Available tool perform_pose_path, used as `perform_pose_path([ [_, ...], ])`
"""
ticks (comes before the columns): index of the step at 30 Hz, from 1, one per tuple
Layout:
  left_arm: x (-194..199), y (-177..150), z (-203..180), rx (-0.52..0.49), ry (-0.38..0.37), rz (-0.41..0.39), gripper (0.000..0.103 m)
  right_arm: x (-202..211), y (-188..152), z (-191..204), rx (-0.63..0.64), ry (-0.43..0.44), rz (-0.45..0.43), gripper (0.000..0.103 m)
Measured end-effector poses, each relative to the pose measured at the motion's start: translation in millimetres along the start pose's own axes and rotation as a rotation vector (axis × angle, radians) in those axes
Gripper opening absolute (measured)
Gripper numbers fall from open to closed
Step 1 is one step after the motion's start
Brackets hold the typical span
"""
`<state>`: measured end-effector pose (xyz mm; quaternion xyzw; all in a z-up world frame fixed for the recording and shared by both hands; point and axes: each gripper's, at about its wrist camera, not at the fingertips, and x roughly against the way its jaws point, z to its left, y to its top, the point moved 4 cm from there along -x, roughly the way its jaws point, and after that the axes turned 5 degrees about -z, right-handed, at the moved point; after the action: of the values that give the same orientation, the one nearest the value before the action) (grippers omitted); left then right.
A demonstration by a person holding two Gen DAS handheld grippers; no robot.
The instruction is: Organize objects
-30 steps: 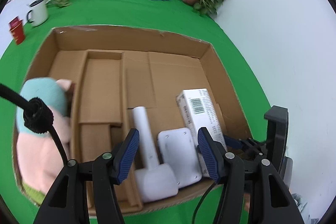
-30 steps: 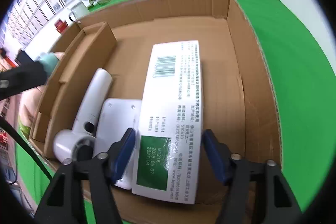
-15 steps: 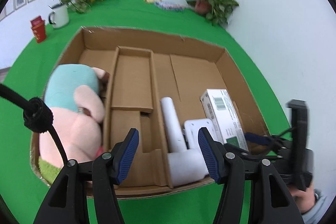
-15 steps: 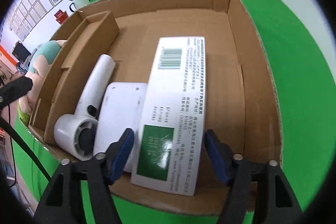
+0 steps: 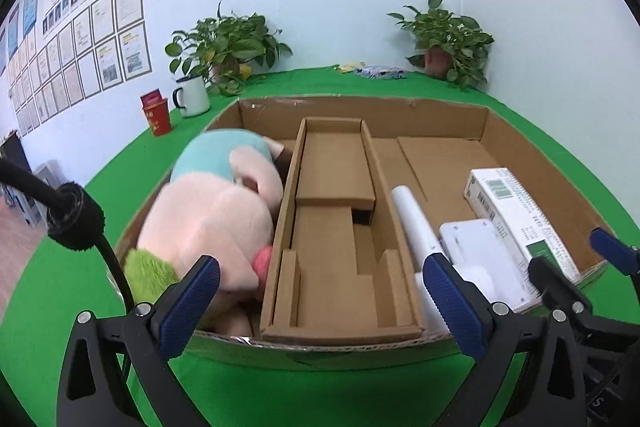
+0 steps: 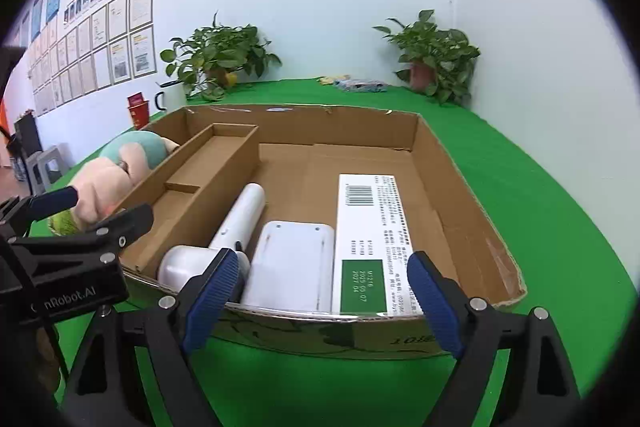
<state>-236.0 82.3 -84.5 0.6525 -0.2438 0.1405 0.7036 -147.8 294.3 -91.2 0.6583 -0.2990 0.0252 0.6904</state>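
Blue-padded jaws are spreading on both tools now: the left gripper [image 5: 320, 303], half-closed a second ago, is opening wide with nothing between its pads, and the right gripper [image 6: 320, 291] is opening too, its pads clear of the white carton [image 6: 370, 239] they flanked a moment back. Both have pulled back from over the cardboard box [image 5: 360, 345], so its near wall now sits just ahead of the fingertips and the wall of framed papers has come into view. Out from the left gripper, the empty cardboard insert [image 5: 336, 227] lies dead ahead, with the pink and teal plush toy [image 5: 216, 211] packed into the compartment to its left. Out from the right gripper, the white flat device [image 6: 290, 267] lies touching the carton's left side, and the white hair dryer [image 6: 224, 239] rests just beside that. Beyond the box, on the green cloth [image 6: 540, 195], stand a white mug [image 5: 192, 95], a red cup [image 5: 157, 115] and two potted plants [image 5: 228, 47].
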Motion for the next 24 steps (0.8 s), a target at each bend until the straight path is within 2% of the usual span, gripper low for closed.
perform_pose_path([
  [3,-1.7,-9.6,0.7,0.003,0.016,-0.027,0.103,-4.2,-3.1,-1.8,-0.034,0.007,0.007,0.089],
  [10,-0.9,-13.9,0.7,0.004,0.018,-0.076,0.103,-4.5,-5.6,-0.8,-0.004,0.003,-0.03,0.097],
  [24,-3.0,-12.1,1.2,0.009,0.01,-0.072,0.103,-4.0,-7.5,1.1,-0.006,0.01,-0.028,0.099],
])
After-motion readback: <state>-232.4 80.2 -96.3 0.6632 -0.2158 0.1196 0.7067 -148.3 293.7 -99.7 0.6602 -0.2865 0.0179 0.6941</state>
